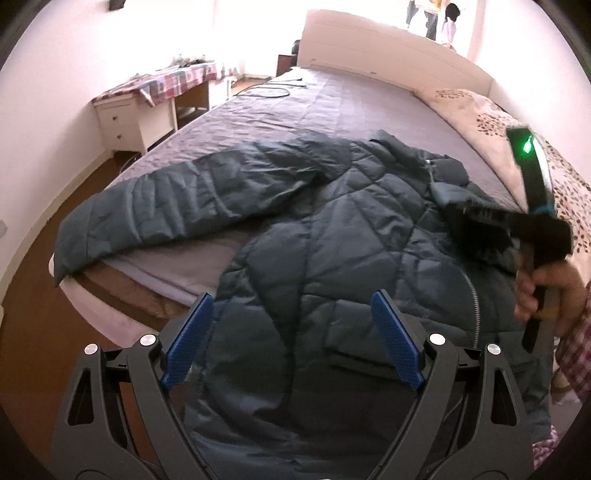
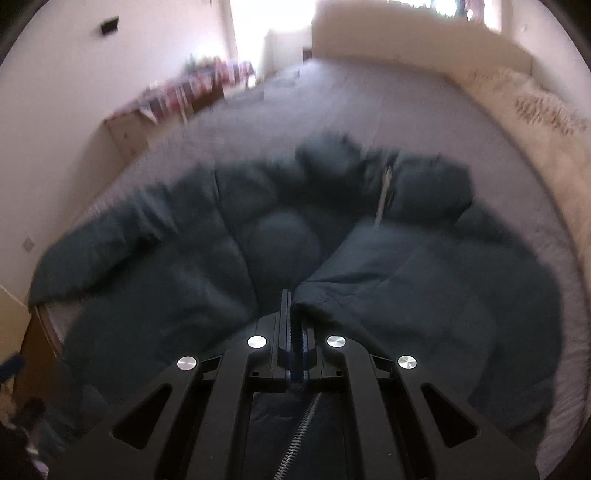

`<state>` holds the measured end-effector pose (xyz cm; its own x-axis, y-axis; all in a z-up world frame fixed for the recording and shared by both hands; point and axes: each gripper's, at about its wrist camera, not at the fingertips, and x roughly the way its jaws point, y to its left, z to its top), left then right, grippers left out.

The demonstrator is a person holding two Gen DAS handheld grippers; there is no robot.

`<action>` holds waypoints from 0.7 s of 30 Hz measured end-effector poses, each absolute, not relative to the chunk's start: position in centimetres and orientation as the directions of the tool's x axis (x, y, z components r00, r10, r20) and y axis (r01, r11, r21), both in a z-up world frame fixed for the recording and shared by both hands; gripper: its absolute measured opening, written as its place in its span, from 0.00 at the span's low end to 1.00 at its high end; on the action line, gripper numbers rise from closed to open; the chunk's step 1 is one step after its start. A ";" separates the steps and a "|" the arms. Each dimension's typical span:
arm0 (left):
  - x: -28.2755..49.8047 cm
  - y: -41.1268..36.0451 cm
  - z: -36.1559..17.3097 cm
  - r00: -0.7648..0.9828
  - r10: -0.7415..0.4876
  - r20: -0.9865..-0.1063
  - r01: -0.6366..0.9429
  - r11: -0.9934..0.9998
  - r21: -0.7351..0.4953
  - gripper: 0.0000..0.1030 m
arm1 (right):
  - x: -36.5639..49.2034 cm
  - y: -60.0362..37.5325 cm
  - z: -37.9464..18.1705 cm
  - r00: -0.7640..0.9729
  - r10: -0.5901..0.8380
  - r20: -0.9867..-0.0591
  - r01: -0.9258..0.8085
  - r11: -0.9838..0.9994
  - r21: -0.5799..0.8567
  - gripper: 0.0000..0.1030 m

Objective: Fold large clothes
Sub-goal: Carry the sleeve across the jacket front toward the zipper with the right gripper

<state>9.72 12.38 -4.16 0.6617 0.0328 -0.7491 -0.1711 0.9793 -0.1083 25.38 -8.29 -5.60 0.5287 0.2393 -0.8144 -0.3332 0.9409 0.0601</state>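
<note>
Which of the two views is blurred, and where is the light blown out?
Right wrist view: motion-blurred throughout, the jacket smeared, only the right gripper sharp. Left wrist view: crisp on the jacket, blown out at the window; fisheye curves the bed.

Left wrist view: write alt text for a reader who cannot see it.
A dark teal quilted jacket lies spread on a bed, one sleeve stretched toward the bed's left edge. The open left tongs with blue pads hover above its lower front. At right, a hand holds the right tongs down on the jacket near the collar.
</note>
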 end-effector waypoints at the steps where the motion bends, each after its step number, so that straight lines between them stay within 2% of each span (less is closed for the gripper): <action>1: 9.8 12.4 -4.3 0.660 0.033 -0.751 -0.172 0.979 -0.108 0.84 | 25.2 -8.2 -6.1 0.512 0.242 -0.824 -0.343 0.937 0.062 0.06; 2: 10.1 12.6 -4.5 0.657 0.031 -0.753 -0.171 0.979 -0.109 0.84 | 25.4 -8.1 -6.5 0.473 0.269 -0.839 -0.358 0.929 0.095 0.11; 4: 10.4 12.5 -4.6 0.654 0.027 -0.756 -0.168 0.980 -0.109 0.84 | 25.4 -8.7 -6.9 0.422 0.335 -0.843 -0.371 0.912 0.176 0.44; 6: 10.7 12.3 -4.5 0.654 0.022 -0.756 -0.161 0.981 -0.111 0.84 | 24.8 -9.3 -6.7 0.415 0.371 -0.830 -0.365 0.904 0.222 0.67; 13: 12.1 10.2 -3.1 0.676 0.008 -0.737 -0.102 0.991 -0.083 0.84 | 21.9 -14.4 -5.1 0.384 0.524 -0.760 -0.281 0.850 0.445 0.70; 17: 12.6 8.6 -2.4 0.685 -0.009 -0.728 -0.072 0.994 -0.080 0.84 | 19.9 -19.6 -4.2 0.444 0.549 -0.708 -0.185 0.830 0.527 0.70; 21: 12.6 7.0 -2.6 0.678 -0.029 -0.735 -0.048 0.995 -0.083 0.84 | 20.0 -25.3 -3.9 0.524 0.491 -0.696 -0.017 0.823 0.568 0.61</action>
<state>12.60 6.99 -2.64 0.6775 -0.0286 -0.7349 -0.0477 0.9954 -0.0828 20.02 -25.32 -3.91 0.5238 0.4914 -0.6958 -0.0170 0.8227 0.5682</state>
